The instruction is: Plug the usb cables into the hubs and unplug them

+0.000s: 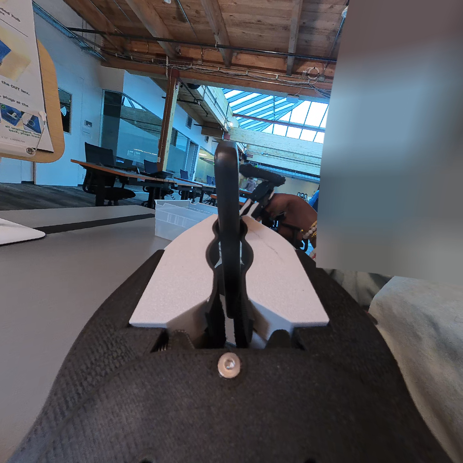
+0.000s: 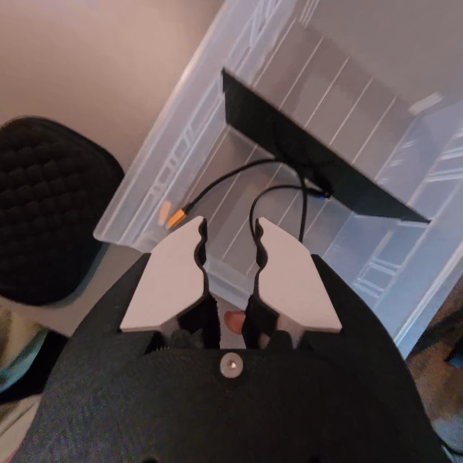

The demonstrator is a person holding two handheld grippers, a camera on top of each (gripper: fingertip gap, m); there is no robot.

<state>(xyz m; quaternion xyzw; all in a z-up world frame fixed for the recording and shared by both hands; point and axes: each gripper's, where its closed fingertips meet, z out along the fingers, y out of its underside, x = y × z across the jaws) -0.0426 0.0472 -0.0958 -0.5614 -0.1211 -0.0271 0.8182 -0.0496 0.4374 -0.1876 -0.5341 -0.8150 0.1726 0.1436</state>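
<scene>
In the left wrist view my left gripper (image 1: 229,223) is shut on a slim black hub (image 1: 226,190) that stands upright, edge-on, and rises above the fingertips. The right gripper (image 1: 253,206) shows farther off behind it, held by a hand. In the right wrist view my right gripper (image 2: 231,223) is open and empty, hovering over a clear plastic bin (image 2: 160,172). In the bin lie black USB cables (image 2: 253,208); one ends in an orange plug (image 2: 176,218) just left of my left fingertip. Another plug with a blue tip (image 2: 322,196) lies against a black divider (image 2: 300,145).
A black padded case (image 2: 45,208) lies on the table left of the bin. The clear bin (image 1: 175,218) stands on the grey table (image 1: 75,275) ahead of the left gripper. An instruction sheet on a wooden board (image 1: 22,100) stands at far left. A person's sleeve (image 1: 413,338) is at right. There is about 40 centimetres between the tips of the two grippers. The left gripper is farther from the orange plug (image 2: 176,218), some 40 centimetres, than the right, some 7 centimetres.
</scene>
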